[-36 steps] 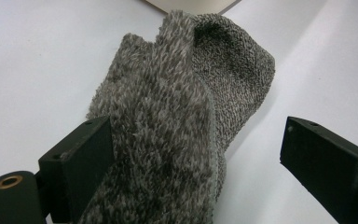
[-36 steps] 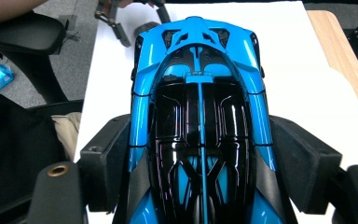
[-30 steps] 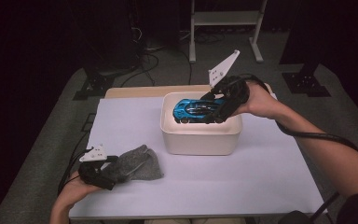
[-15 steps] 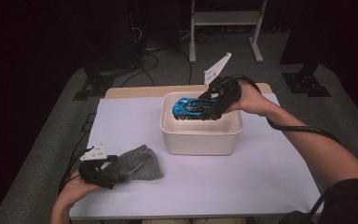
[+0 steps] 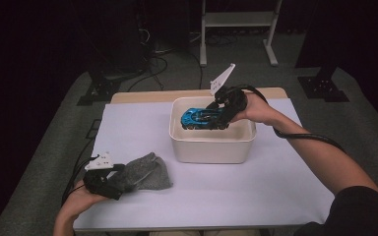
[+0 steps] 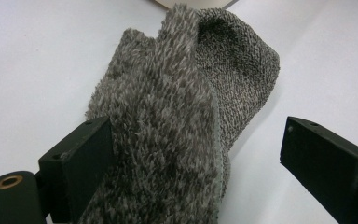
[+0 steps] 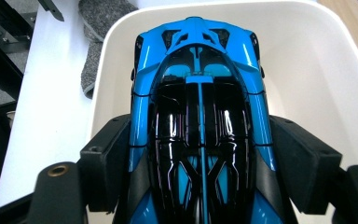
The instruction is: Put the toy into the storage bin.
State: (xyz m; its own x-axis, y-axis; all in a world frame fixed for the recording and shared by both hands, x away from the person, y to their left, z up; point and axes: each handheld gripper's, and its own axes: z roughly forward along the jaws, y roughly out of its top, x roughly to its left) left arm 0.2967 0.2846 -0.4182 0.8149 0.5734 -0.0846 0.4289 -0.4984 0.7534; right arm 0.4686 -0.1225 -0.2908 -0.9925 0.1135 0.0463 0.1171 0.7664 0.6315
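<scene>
A blue and black toy car (image 5: 203,118) (image 7: 198,112) hangs inside the white bin (image 5: 211,146) (image 7: 326,74), with my right gripper (image 5: 225,109) (image 7: 199,172) shut on its sides. A fuzzy grey cloth (image 5: 142,173) (image 6: 182,107) lies on the white sheet at the front left. My left gripper (image 5: 109,180) (image 6: 196,158) stands open at the cloth's near end; one jaw touches the cloth and the other stands apart from it.
The white sheet (image 5: 275,191) covers the tabletop, whose wooden far edge (image 5: 142,96) shows behind the bin. Dark stands and cables (image 5: 147,59) lie on the floor beyond the table.
My right gripper has moved left and down with the car, lowering it into the bin. The left gripper and the cloth have not moved.
</scene>
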